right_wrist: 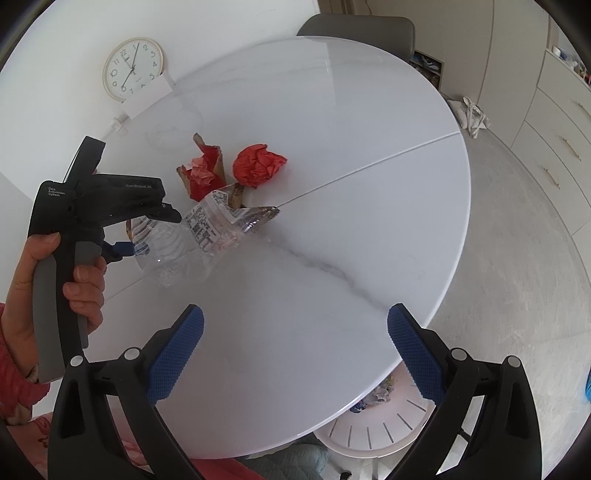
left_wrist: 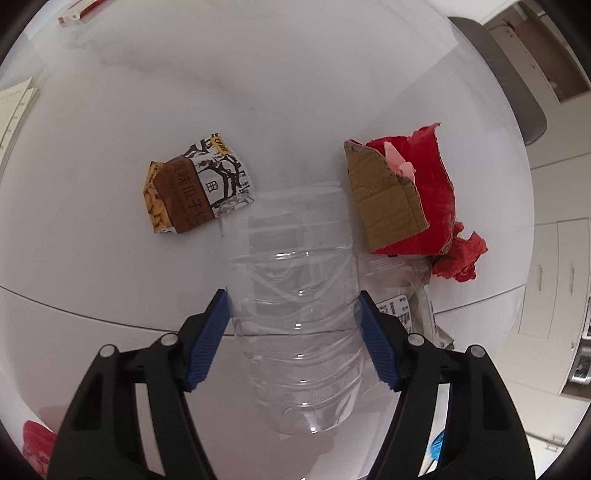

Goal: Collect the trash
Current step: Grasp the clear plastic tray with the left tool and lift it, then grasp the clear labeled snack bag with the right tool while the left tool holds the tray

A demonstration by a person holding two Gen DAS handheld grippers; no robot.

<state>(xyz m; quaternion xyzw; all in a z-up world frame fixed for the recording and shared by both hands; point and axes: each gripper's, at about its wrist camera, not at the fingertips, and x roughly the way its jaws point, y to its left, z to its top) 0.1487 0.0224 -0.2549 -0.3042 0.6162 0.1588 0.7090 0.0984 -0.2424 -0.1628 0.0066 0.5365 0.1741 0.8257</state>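
Note:
A clear plastic bottle (left_wrist: pixel 295 314) lies on the white round table (left_wrist: pixel 184 92), and my left gripper (left_wrist: pixel 291 295) is shut on it, its blue pads pressing both sides. Beyond it lie a seed snack packet (left_wrist: pixel 195 192), a torn red cardboard box (left_wrist: pixel 402 199), crumpled red paper (left_wrist: pixel 461 258) and a clear labelled wrapper (left_wrist: pixel 406 306). The right wrist view shows the same bottle (right_wrist: pixel 166 243), box (right_wrist: pixel 201 170), red paper (right_wrist: pixel 258 166) and wrapper (right_wrist: pixel 221 218). My right gripper (right_wrist: pixel 295 321) hangs open over bare table (right_wrist: pixel 332 110), with nothing between its fingers.
A person's hand (right_wrist: pixel 85 288) holds the left gripper's handle. A white slatted bin (right_wrist: pixel 369 432) with scraps stands under the table's near edge. A wall clock (right_wrist: pixel 133 68) leans at the far left, a grey chair (right_wrist: pixel 358 26) stands behind the table, cabinets line the right.

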